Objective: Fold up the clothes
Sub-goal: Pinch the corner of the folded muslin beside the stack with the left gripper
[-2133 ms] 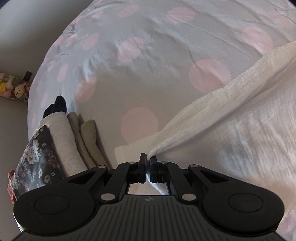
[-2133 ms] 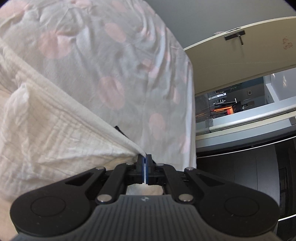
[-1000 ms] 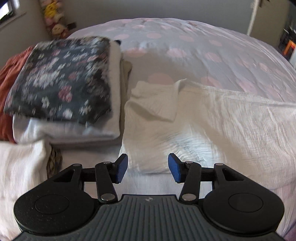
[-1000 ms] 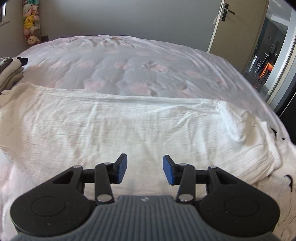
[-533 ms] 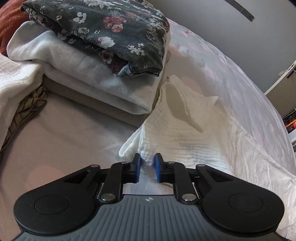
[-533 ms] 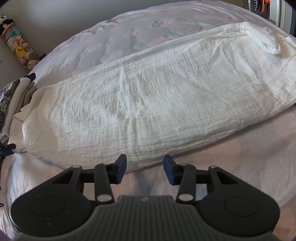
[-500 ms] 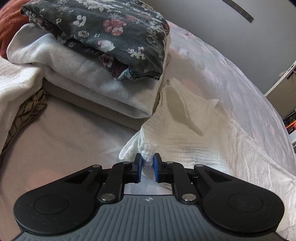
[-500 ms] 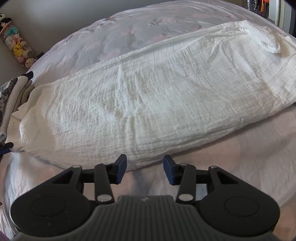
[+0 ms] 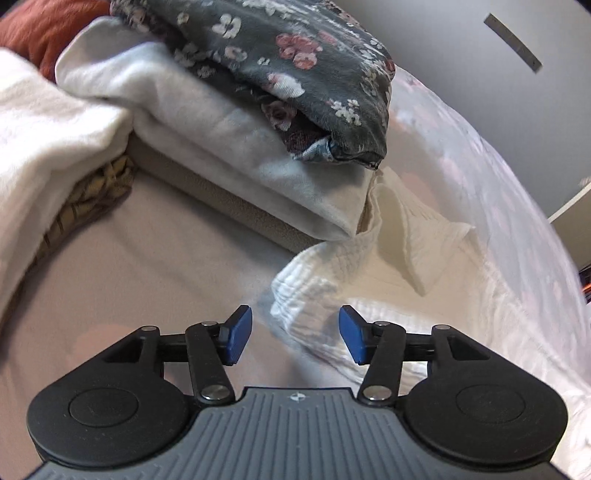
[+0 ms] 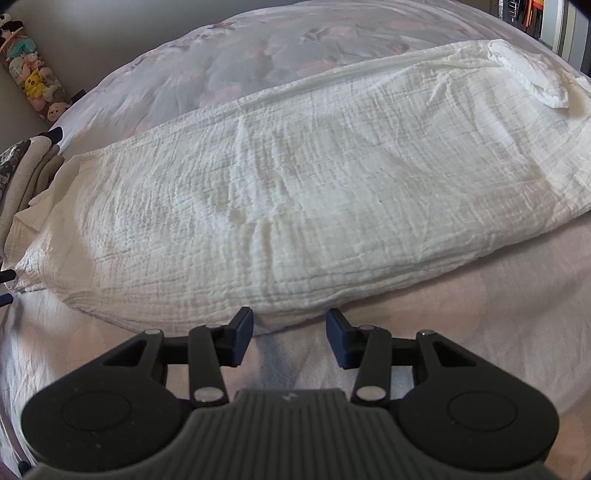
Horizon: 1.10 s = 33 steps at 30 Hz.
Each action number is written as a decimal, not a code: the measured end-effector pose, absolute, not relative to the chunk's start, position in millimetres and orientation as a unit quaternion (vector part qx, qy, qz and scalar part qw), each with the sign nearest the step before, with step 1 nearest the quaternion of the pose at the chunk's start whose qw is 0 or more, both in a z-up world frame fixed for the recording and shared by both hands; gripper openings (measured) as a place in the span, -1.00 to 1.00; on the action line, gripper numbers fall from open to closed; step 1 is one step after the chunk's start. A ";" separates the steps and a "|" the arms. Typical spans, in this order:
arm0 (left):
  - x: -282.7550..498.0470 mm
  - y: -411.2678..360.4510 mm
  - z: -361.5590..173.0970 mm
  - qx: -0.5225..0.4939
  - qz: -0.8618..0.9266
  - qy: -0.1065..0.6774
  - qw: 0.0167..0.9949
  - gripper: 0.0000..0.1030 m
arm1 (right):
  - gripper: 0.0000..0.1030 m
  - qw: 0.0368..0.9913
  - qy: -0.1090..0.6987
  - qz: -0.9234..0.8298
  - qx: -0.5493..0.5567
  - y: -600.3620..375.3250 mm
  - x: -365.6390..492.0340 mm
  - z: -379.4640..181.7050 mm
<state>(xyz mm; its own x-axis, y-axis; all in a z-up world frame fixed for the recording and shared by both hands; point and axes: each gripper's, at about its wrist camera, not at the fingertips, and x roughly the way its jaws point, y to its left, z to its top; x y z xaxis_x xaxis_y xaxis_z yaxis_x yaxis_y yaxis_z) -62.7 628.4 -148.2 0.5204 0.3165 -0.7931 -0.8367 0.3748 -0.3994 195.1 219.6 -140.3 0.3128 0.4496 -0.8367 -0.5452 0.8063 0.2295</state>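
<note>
The white crinkled muslin cloth (image 10: 295, 192) lay folded into a long band across the bed's polka-dot duvet (image 10: 258, 48), running from the stack of folded clothes at the left edge of the right wrist view up to a rumpled end at the far right.

The left gripper (image 9: 295, 334) pointed steeply down at the near corner of that cloth (image 9: 317, 295). Its jaws had just been opening; the blue pads (image 9: 238, 334) stood well apart with the bunched corner lying between them, and neither pad pressed on the fabric, so the cloth was released. The corner looked slightly blurred, so I could not tell whether a fold brushed the right pad.

Just beyond the corner, a flap of the same cloth (image 9: 417, 236) stood turned up against the stack. That stack held a dark floral garment (image 9: 295, 74) on top, a pale grey fleece piece (image 9: 229, 147) under it, and a beige layer (image 9: 229, 206) at the bottom. A rust-red fabric (image 9: 44, 29) showed behind, and a white towel-like cloth (image 9: 37, 147) draped at the left over something woven and tan (image 9: 88, 192).

The right gripper (image 10: 290, 341) hovered over bare duvet just short of the long folded edge of the muslin. Its jaws were parted and held nothing; the pads (image 10: 242, 339) were close to the cloth's edge but apart from it. Plush toys (image 10: 33, 85) hung on the far wall at upper left.
</note>
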 end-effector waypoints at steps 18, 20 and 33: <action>-47.1 618.4 -140.7 -0.352 0.370 0.298 0.806 -0.80 | 0.06 0.872 0.471 0.090 0.103 120.9 244.9 -94.9; -49.6 619.4 -140.8 -0.352 0.374 0.302 0.803 -0.80 | 0.06 0.886 0.452 0.084 0.069 110.7 256.8 -83.7; -29.0 623.5 -139.0 -0.321 0.389 0.353 0.788 -0.80 | 0.05 0.849 0.395 0.311 -0.159 216.2 305.3 -68.3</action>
<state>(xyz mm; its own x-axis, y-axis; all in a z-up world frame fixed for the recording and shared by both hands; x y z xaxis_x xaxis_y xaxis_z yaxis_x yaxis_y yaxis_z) -29.0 623.5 -139.0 0.4474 0.3868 -0.8063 -0.8400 0.4911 -0.2306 305.3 216.2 -68.3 0.4934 0.4035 -0.7705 -0.6543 0.7558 -0.0232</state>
